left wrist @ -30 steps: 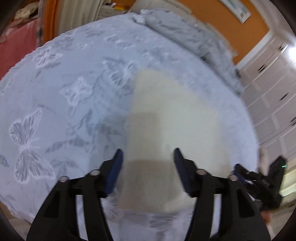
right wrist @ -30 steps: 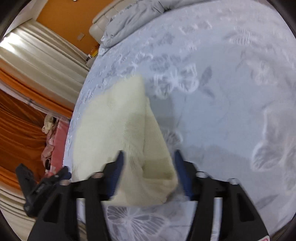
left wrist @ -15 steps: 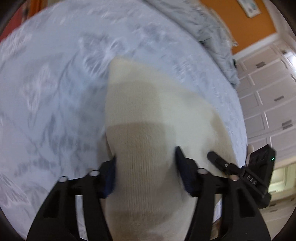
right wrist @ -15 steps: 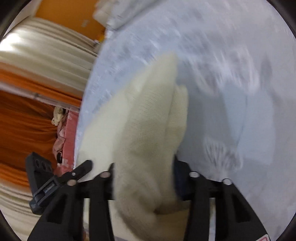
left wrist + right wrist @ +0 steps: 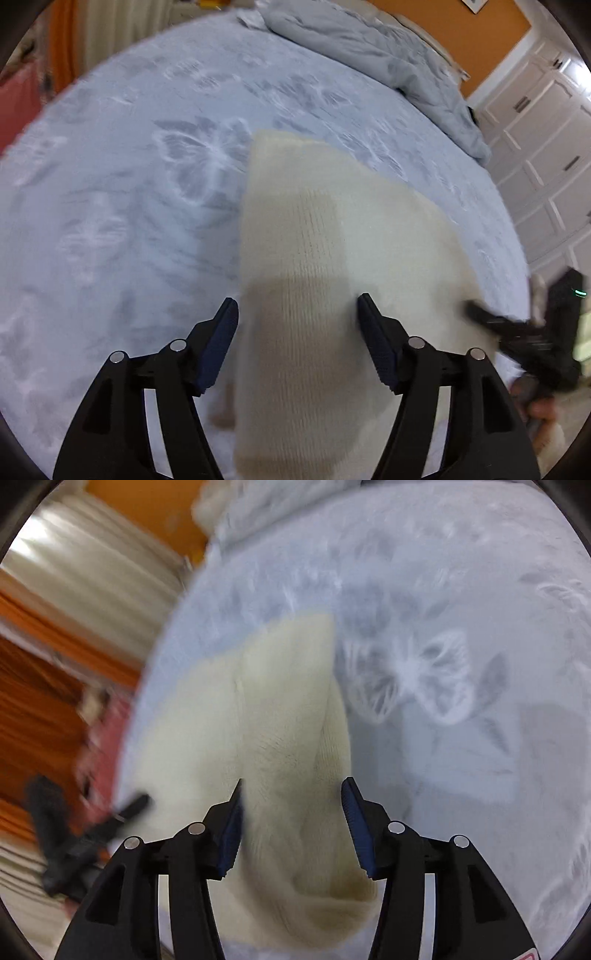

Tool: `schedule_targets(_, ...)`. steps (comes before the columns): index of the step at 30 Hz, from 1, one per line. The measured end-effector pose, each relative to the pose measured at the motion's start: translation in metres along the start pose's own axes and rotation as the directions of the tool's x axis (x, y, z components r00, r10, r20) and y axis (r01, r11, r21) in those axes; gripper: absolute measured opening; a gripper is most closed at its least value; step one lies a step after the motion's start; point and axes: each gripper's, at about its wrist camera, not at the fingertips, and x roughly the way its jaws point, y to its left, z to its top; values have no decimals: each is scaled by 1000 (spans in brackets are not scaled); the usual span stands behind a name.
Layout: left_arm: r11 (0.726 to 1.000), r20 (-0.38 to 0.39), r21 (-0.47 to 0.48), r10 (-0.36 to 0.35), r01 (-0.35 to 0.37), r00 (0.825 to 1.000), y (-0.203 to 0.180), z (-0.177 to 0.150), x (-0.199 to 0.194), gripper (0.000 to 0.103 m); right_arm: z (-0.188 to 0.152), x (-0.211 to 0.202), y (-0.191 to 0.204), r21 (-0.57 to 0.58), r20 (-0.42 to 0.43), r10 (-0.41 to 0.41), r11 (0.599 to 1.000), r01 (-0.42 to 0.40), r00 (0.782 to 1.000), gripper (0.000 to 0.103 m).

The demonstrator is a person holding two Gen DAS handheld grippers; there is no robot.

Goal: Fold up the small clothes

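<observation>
A cream knitted garment lies folded on a pale blue bedspread with butterfly patterns. My left gripper is open, its jaws wide on either side of the garment's near left part. The same garment shows in the right wrist view, bunched at its near edge. My right gripper is open with the bunched cloth between its jaws. The right gripper also shows in the left wrist view at the garment's right edge. The left gripper shows blurred in the right wrist view.
A grey duvet lies crumpled at the head of the bed. White wardrobe doors stand to the right. Orange and cream curtains hang to the left, with a red cloth by the bed's left edge.
Both grippers have pulled back a little from the garment. The right gripper's jaws, pressed on the cloth half a second ago, are now spread apart.
</observation>
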Motion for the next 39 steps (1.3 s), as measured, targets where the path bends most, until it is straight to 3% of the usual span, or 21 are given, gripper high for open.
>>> schedule_targets(3, 997, 1, 64, 38, -38, 999, 2, -8, -14, 65, -13, -31, 7, -11, 34, 34, 999, -33, 999, 50)
schedule_targets(5, 997, -11, 73, 41, -40, 999, 6, -12, -19, 66, -29, -30, -5, 10, -9, 45, 999, -45, 999, 52)
schedule_targets(7, 1000, -30, 5, -25, 25, 999, 14, -11, -26, 66, -48, -22, -23, 61, -90, 86, 995, -81, 992, 58)
schedule_targets(8, 995, -45, -49, -90, 87, 995, 16, -10, -30, 76, -61, -15, -31, 87, -132, 100, 992, -89, 986, 58)
schedule_targets(9, 990, -45, -83, -118, 114, 992, 18, -14, -34, 89, -68, -7, -33, 98, -157, 109, 991, -94, 982, 58)
schedule_targets(10, 988, -46, -103, -118, 113, 992, 20, -18, -35, 94, -77, 3, -33, 97, -184, 112, 991, -95, 977, 58)
schedule_targets(13, 962, -118, -237, -165, 134, 979, 28, -40, -17, 95, -91, 33, -15, -24, -217, 49, 998, -56, 975, 65)
schedule_targets(14, 951, -133, -279, -178, 136, 975, 31, -44, -9, 84, -93, 41, -5, -100, -215, -6, 995, -16, 977, 65)
schedule_targets(15, 936, -151, -319, -205, 149, 967, 33, -49, -1, 59, -93, 48, 11, -205, -209, -71, 978, 27, 975, 58)
schedule_targets(16, 925, -167, -345, -228, 159, 959, 33, -50, 5, 56, -92, 48, 17, -246, -213, -101, 968, 47, 972, 35)
schedule_targets(17, 924, -150, -351, -218, 154, 964, 33, -49, 0, 43, -84, 48, 25, -268, -220, -115, 962, 53, 969, 20)
schedule_targets(18, 930, -136, -330, -215, 160, 967, 30, -45, -6, 38, -72, 31, 38, -295, -171, -88, 955, 34, 981, 18)
schedule_targets(20, 960, -87, -237, -177, 152, 980, 20, -33, -32, 36, -54, -8, 72, -411, -63, -94, 910, 60, 994, 17)
schedule_targets(22, 973, -57, -186, -152, 139, 987, 18, -26, -48, 35, -54, -26, 90, -508, -30, -122, 857, 90, 992, 15)
schedule_targets(24, 981, -80, -172, -108, 94, 991, 24, -28, -45, 35, -65, -11, 75, -529, -91, -169, 843, 96, 981, 14)
schedule_targets(26, 985, -154, -164, -74, 49, 985, 29, -44, -23, 36, -92, 36, 29, -516, -220, -303, 843, 153, 927, 13)
schedule_targets(30, 989, -153, -150, -22, -2, 988, 32, -71, -19, 43, -93, 12, 4, -336, -237, -211, 934, 124, 948, 16)
schedule_targets(32, 989, -125, -144, -3, -15, 992, 31, -69, -38, 45, -86, -21, 14, -332, -150, -202, 933, 143, 968, 21)
schedule_targets(35, 996, -42, -76, 49, -52, 998, 18, -59, -76, 47, -62, -70, 27, -239, -33, -78, 969, 68, 996, 25)
schedule_targets(37, 995, 20, -26, 93, -93, 995, 5, -50, -94, 59, -47, -83, 42, -203, 21, 22, 979, -17, 1000, 20)
schedule_targets(39, 994, 43, 22, 107, -108, 993, -14, -40, -92, 61, -44, -59, 55, -239, -24, 38, 970, -43, 999, 0)
